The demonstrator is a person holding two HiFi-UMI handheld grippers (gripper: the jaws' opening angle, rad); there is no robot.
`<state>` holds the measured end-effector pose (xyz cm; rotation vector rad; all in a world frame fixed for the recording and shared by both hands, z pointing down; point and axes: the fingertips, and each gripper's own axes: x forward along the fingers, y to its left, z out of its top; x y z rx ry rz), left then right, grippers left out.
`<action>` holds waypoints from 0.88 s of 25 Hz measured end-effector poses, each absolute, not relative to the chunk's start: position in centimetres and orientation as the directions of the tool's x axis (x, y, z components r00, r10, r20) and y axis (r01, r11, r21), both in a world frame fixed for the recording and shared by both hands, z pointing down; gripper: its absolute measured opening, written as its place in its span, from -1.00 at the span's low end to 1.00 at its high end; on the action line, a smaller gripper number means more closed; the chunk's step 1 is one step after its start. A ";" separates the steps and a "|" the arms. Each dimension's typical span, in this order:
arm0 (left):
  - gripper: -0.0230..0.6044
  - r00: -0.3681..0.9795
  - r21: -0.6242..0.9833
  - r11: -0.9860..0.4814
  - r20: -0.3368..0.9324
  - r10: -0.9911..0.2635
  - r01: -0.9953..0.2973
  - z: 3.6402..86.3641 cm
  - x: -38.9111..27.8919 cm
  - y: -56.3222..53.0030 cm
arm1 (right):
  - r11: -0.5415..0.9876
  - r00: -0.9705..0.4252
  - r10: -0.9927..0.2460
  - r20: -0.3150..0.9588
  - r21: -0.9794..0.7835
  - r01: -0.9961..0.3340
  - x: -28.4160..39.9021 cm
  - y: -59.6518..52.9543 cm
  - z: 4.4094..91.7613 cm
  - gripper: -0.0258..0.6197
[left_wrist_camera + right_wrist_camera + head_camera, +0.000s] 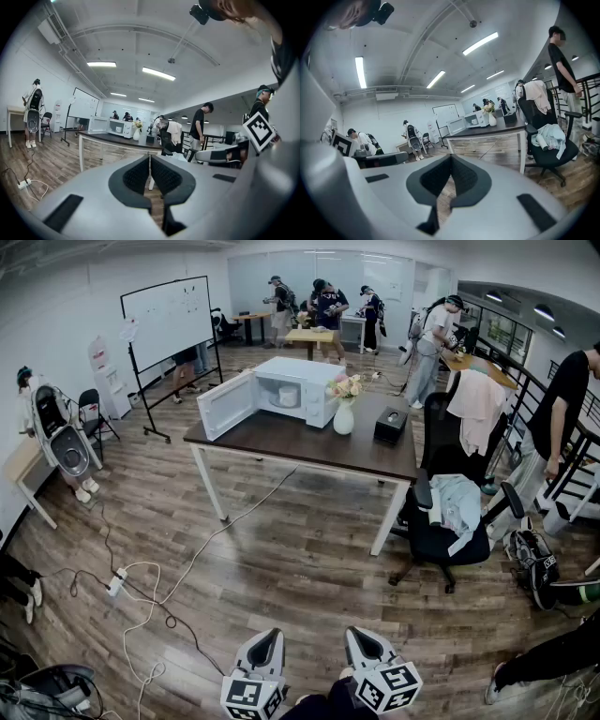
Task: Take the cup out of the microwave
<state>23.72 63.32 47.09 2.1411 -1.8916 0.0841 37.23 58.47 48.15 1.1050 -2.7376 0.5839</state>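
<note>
The white microwave [298, 390] stands on the dark table [281, 442] across the room, its door [226, 405] swung open to the left. A pale cup [288, 396] sits inside the cavity. Both grippers are far from it, at the bottom of the head view. My left gripper [267, 641] is shut with nothing between its jaws, and so is my right gripper [361, 638]. In the left gripper view the left gripper [150, 161] points toward the table and the microwave [119, 127]. The right gripper [451, 161] sees the microwave [474, 119] in the distance.
A vase of flowers [344, 413] and a black box [390, 425] stand on the table right of the microwave. An office chair [450, 512] draped with clothes is at the table's right end. Cables and a power strip [116, 582] lie on the floor at left. People work around the room.
</note>
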 end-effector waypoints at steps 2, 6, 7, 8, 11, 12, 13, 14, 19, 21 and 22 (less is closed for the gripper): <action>-0.89 0.148 0.163 -0.111 0.233 -0.961 -0.980 47.2 24.2 63.3 | 0.651 -0.719 -0.645 0.260 -0.306 -0.695 37.6 58.6 48.1 -0.94; -0.89 0.154 0.158 -0.120 0.232 -0.960 -0.980 47.0 24.6 63.1 | 0.630 -0.705 -0.657 0.266 -0.321 -0.708 38.2 58.3 48.4 -0.94; -0.89 0.156 0.157 -0.121 0.231 -0.960 -0.980 46.9 24.6 63.1 | 0.623 -0.700 -0.662 0.267 -0.324 -0.712 38.3 58.2 48.4 -0.94; -0.89 0.158 0.157 -0.123 0.231 -0.960 -0.980 46.8 24.6 63.1 | 0.618 -0.696 -0.668 0.264 -0.326 -0.716 38.5 58.2 48.3 -0.94; -0.89 0.164 0.151 -0.131 0.229 -0.959 -0.980 46.6 24.5 63.2 | 0.611 -0.689 -0.679 0.253 -0.325 -0.722 38.5 58.3 48.1 -0.94; -0.89 0.165 0.147 -0.134 0.226 -0.960 -0.980 46.5 24.5 63.2 | 0.610 -0.688 -0.680 0.255 -0.324 -0.723 38.4 58.3 48.1 -0.94; -0.89 0.165 0.144 -0.135 0.223 -0.961 -0.980 46.4 24.5 63.2 | 0.611 -0.688 -0.679 0.258 -0.322 -0.723 38.3 58.3 48.1 -0.94; -0.89 0.164 0.142 -0.134 0.221 -0.961 -0.981 46.3 24.5 63.2 | 0.612 -0.689 -0.677 0.260 -0.321 -0.723 38.2 58.4 48.2 -0.94; -0.88 0.135 0.132 -0.110 0.197 -0.971 -0.985 46.2 24.0 64.0 | 0.614 -0.694 -0.670 0.263 -0.329 -0.718 37.9 59.3 48.8 -0.94; -0.71 0.123 0.134 -0.098 0.189 -0.974 -0.986 46.1 23.5 64.2 | 0.614 -0.695 -0.668 0.265 -0.332 -0.716 37.7 59.7 49.0 -0.94; -0.50 0.119 0.137 -0.094 0.190 -0.975 -0.986 46.1 23.3 64.2 | 0.614 -0.696 -0.666 0.266 -0.333 -0.715 37.6 59.8 49.1 -0.94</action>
